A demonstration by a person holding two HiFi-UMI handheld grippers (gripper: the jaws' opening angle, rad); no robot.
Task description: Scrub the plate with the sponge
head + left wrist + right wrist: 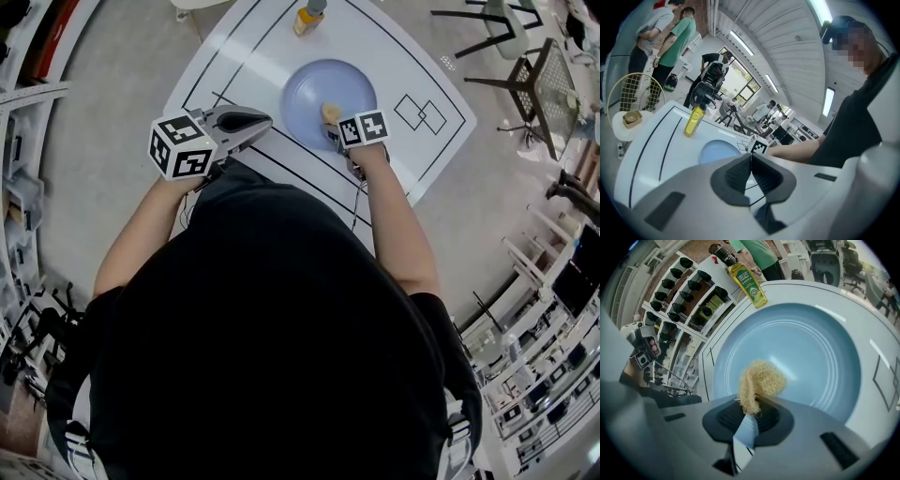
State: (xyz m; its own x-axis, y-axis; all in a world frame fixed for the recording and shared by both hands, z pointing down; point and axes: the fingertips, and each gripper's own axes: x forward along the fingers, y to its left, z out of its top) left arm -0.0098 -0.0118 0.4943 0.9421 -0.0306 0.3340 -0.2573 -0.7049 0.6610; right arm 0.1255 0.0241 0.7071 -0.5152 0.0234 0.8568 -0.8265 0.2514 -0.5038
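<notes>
Right gripper (751, 411): closed on sponge, jaws pinching its lower end; held over near edge of plate
Sponge (759, 380): yellow, fibrous, bunched up, sticking out past the jaw tips over the near part of plate; contact with the surface not clear
Plate (806, 348): pale blue, round, shallow, lying flat on table, bare apart from sponge
Left gripper (751, 161): jaws pressed together, nothing between them; raised above the near side of table, left of plate and apart from it, pointing toward right gripper
Table (244, 56): white top with black lines drawn on it
Squares (422, 114): two overlapping outlines drawn on table, right of plate
Bottle (307, 17): yellow liquid, dark cap, upright on the far side of table, beyond plate and apart from it
People (665, 42): standing beyond the far end of table, seen in left gripper view
</notes>
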